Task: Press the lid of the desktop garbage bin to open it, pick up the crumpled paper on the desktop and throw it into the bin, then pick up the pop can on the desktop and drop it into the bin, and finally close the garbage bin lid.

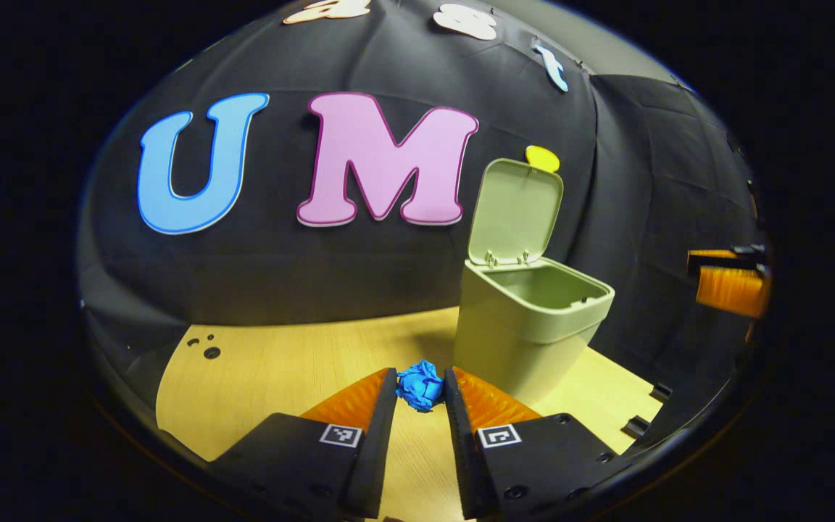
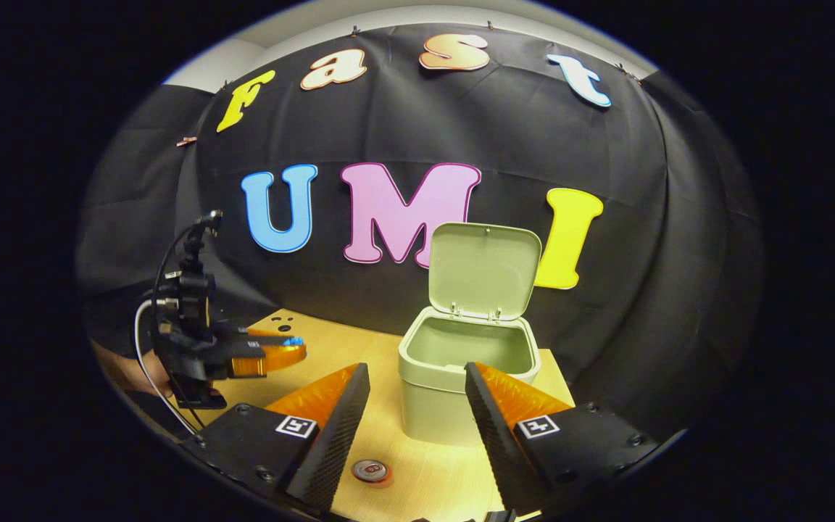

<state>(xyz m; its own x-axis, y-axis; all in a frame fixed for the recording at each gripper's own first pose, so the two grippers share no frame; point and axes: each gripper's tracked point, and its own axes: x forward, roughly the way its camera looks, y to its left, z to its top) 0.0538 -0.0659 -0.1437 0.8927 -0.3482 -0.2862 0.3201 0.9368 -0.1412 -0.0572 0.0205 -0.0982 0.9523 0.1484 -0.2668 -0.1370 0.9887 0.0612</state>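
Note:
A blue ball of crumpled paper (image 1: 421,386) sits pinched between the tips of my left gripper (image 1: 421,375), which is shut on it above the wooden desktop (image 1: 280,362). The pale green bin (image 1: 530,326) stands just right of it, its lid (image 1: 515,212) swung upright. From the right gripper view the bin (image 2: 461,377) is straight ahead with its lid (image 2: 484,270) open. My right gripper (image 2: 416,371) is open and holds nothing. The pop can (image 2: 370,471) stands below, between its fingers. The left gripper (image 2: 276,355) hovers at the left, the blue paper (image 2: 293,341) at its tip.
A hand (image 2: 124,373) holds the left gripper, and a cable (image 2: 153,290) loops off it. Part of the right gripper (image 1: 729,286) shows at the far right of the left gripper view. Small holes (image 1: 209,351) mark the desktop's back left corner.

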